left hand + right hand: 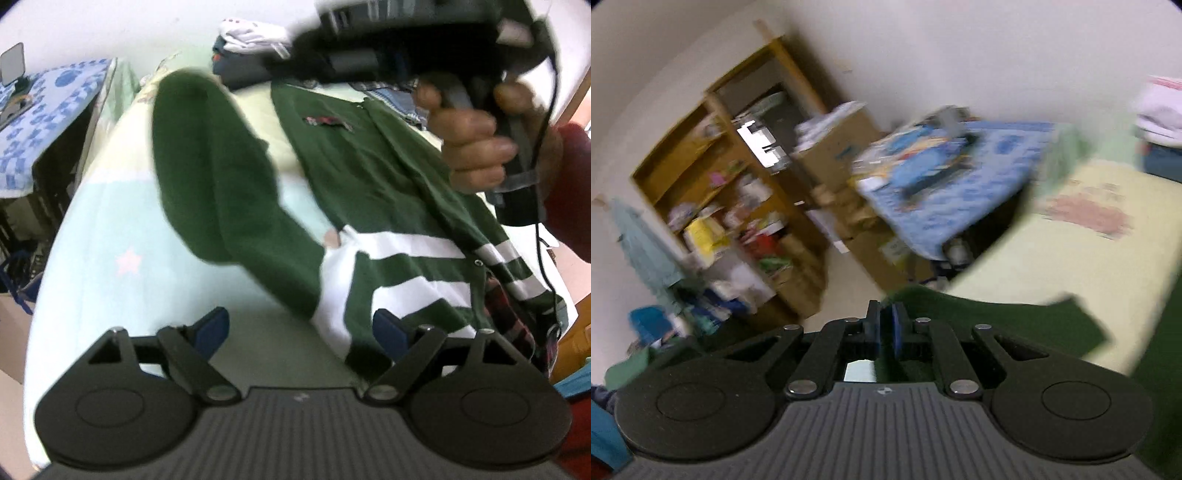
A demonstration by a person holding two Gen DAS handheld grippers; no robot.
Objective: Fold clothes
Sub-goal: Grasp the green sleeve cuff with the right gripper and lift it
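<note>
Cardigan: green cardigan (388,192) with white stripes near the hem, spread on the bed (110,229), front open, a plaid lining showing at the lower right edge.
Sleeve: one green sleeve (207,166) lifted off the sheet and blurred; its white cuff end lies near the striped hem.
Left tongs: left tongs (301,332) wide apart with blue pads, gripping nothing, just above the striped hem.
Right tongs: right tongs (884,328) nearly closed, green cloth (997,317) running up to and under the pads; the view is too blurred to tell whether they pinch it.
Right hand: a hand (480,140) with a red sleeve holds the other tool's handle above the cardigan's right side.
Bed: pale yellow and mint sheet with a pink star print.
Background: folded clothes pile (255,48) at the far end of the bed; a table (960,177) with a blue patterned cloth beside the bed; a wooden shelf unit (738,192) full of items.
</note>
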